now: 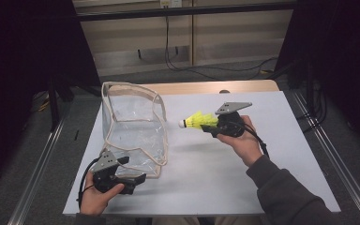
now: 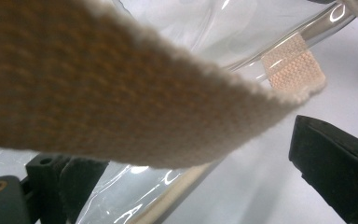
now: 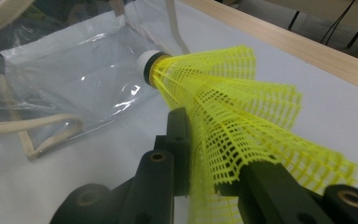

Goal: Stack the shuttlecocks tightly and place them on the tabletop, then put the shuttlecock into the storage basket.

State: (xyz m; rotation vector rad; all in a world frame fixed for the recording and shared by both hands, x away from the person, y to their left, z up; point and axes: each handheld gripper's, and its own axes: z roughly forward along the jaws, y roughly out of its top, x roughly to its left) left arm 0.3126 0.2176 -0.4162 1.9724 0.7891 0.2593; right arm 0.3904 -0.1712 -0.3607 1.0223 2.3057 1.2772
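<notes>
A yellow mesh shuttlecock [image 1: 196, 120] with a white cork tip is held level above the table, tip pointing left toward a clear plastic bag [image 1: 133, 126] with beige webbing trim. My right gripper [image 1: 209, 125] is shut on the shuttlecock's skirt [image 3: 233, 107], and its jaws [image 3: 214, 158] pinch the mesh. The bag [image 3: 70, 70] stands open just ahead of the tip. My left gripper [image 1: 138, 179] sits at the bag's near bottom corner. Its jaws [image 2: 200, 182] stand wide apart, with the bag's trimmed edge running between them and a beige strap [image 2: 98, 93] draped close above.
The pale table [image 1: 225, 178] has a wooden strip [image 1: 215, 87] along its far edge. Metal rails run down both sides of the table, and cables lie on the floor behind it.
</notes>
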